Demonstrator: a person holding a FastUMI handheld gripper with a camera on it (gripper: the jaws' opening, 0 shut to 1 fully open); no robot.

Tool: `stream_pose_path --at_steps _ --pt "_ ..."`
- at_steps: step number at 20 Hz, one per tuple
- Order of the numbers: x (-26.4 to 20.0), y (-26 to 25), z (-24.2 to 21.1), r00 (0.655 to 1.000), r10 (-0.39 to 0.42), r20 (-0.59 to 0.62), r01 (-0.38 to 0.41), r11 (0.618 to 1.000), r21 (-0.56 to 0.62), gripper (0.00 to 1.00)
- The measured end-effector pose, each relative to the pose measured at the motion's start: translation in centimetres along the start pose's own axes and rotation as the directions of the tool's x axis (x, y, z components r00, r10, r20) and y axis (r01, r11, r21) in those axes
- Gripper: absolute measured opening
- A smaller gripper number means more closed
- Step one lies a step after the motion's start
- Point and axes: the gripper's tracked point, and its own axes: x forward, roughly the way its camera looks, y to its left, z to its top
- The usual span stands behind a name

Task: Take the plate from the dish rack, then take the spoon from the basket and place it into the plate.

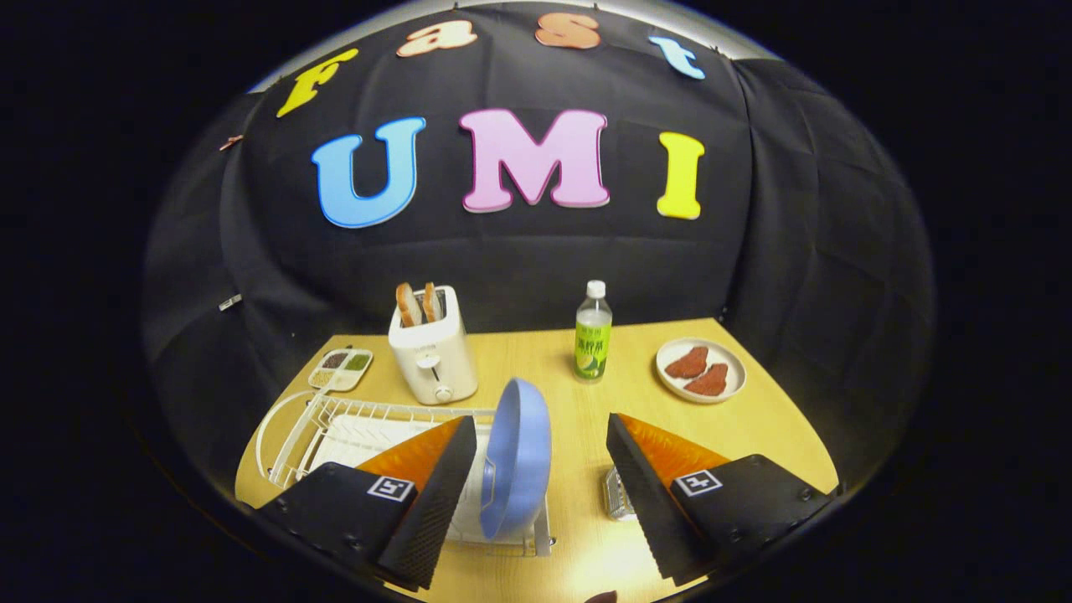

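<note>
A blue plate (517, 456) stands on edge at the right end of the white wire dish rack (335, 419). My gripper (543, 431) is open, and the plate sits between the fingers, close to the left finger (444, 477), with a wide gap to the right finger (641, 477). Neither finger presses on the plate. A small metal mesh basket (615, 494) peeks out beside the right finger, mostly hidden by it. The spoon is hidden.
On the wooden table (586, 402) stand a white toaster (431, 352) with bread slices, a green-labelled bottle (593, 335), a white plate with two brown patties (701, 368), and a small divided tray (342, 368) behind the rack.
</note>
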Motion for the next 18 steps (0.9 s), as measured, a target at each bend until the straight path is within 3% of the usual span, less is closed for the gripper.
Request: stream_pose_path --at_steps 5,11,13,14,16,18 --pt "1.6 0.8 -3.5 0.995 0.039 -0.095 -0.043 0.998 -0.039 0.97" --pt "4.7 1.2 -6.7 0.978 -0.014 -0.210 -0.003 0.997 -0.082 0.94" --pt "5.6 1.1 -7.6 0.970 -0.052 -0.237 0.030 0.995 -0.097 0.78" --pt "5.8 1.0 -8.1 0.963 -0.080 -0.257 0.051 0.992 -0.119 0.57" --pt "5.8 0.4 -8.1 0.953 -0.156 -0.258 0.119 0.981 -0.152 0.38" --pt "5.8 0.0 -7.1 0.943 -0.227 -0.243 0.184 0.964 -0.190 0.31"
